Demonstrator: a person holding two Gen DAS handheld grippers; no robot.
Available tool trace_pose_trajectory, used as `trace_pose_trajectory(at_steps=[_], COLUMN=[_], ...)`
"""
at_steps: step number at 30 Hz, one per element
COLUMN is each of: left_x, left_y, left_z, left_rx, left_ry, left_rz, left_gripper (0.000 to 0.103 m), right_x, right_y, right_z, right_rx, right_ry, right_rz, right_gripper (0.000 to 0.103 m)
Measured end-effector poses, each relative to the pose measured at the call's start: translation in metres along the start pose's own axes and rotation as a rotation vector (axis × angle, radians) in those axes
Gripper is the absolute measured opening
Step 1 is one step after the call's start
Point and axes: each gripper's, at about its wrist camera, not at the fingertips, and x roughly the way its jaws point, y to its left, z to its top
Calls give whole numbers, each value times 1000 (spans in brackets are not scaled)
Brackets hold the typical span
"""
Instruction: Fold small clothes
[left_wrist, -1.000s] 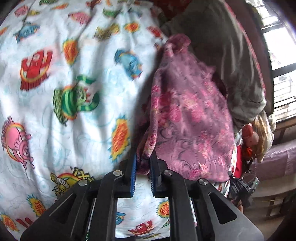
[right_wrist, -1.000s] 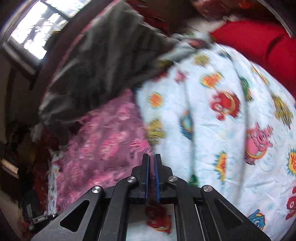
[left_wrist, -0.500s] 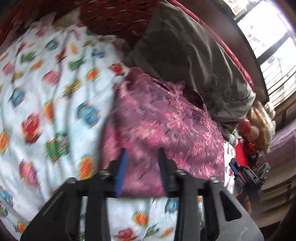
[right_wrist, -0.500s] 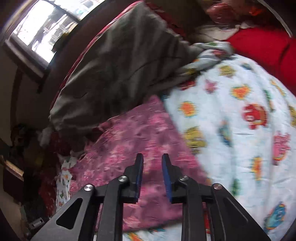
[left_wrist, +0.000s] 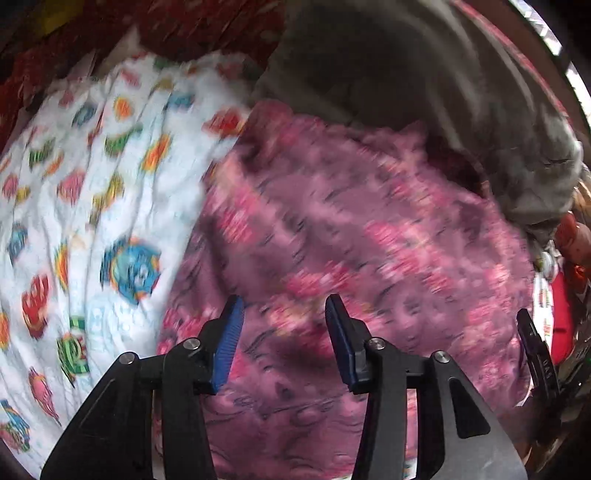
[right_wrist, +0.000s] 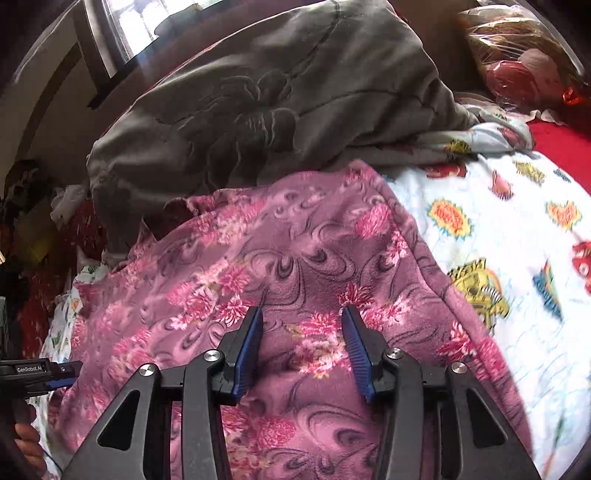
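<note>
Pink floral cloth (right_wrist: 295, 266) lies spread on the cartoon-print sheet (right_wrist: 517, 258), filling the frame's centre and lower left, its upper edge against a grey blanket (right_wrist: 277, 92). Both the left gripper (left_wrist: 282, 328) and right gripper (right_wrist: 303, 332) hover above it, jaws just opened, nothing between them.

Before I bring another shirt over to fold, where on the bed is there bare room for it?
The cartoon-print sheet lies bare beside the pink floral garment, on the side away from the window. The window side is crowded: a grey garment is heaped against the pink one's far edge.
</note>
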Motion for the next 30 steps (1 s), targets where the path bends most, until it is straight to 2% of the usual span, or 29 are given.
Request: trace_pose_trajectory(at_steps=[2, 3, 4, 5, 9, 11, 12, 15, 20, 22, 25, 26, 27, 28, 30], left_x=[-9, -11, -11, -7, 26, 51, 61, 61, 55, 54, 54, 53, 52, 50, 43], left_y=[-10, -15, -17, -18, -9, -1, 3, 9, 3, 5, 7, 7, 8, 8, 8], left_z=[9, 15, 22, 30, 56, 58, 57, 54, 47, 48, 50, 49, 50, 49, 47], left_rx=[44, 67, 84, 92, 62, 48, 40, 23, 72, 63, 54, 54, 55, 55, 52], left_ry=[-48, -69, -81, -86, -26, 31, 51, 27, 14, 17, 24, 25, 26, 30, 33], left_rz=[22, 41, 54, 68, 122, 196, 204, 185, 204, 200, 199, 199, 199, 199, 182], left_gripper=[45, 51, 57, 57, 57, 57, 58, 59, 59, 59, 59, 59, 59, 59, 59], right_x=[-10, -12, -10, -4, 11, 35, 41, 30, -9, -13, 5, 24, 31, 24, 13], right_y=[-3, -5, -5, -6, -27, -29, -30, -24, -13, -8, -7, -12, -14, -12, -6], right_z=[9, 15, 20, 28, 42, 42, 41, 43, 46, 43, 34, 26, 25, 24, 28], right_rx=[47, 52, 50, 46, 74, 30, 0, -28, 8, -12, -41, -46, -51, -65, -62], right_ry=[-57, -68, -63, -49, 8, 115, 135, 109, -13, -23, 81, 195, 226, 185, 175], right_rz=[26, 34, 25, -6, -52, -100, -114, -132, -74, -71, -104, -133, -132, -132, -147], right_gripper=[48, 48, 50, 52, 53, 51, 51, 50, 52, 52, 52, 52, 52, 51, 51])
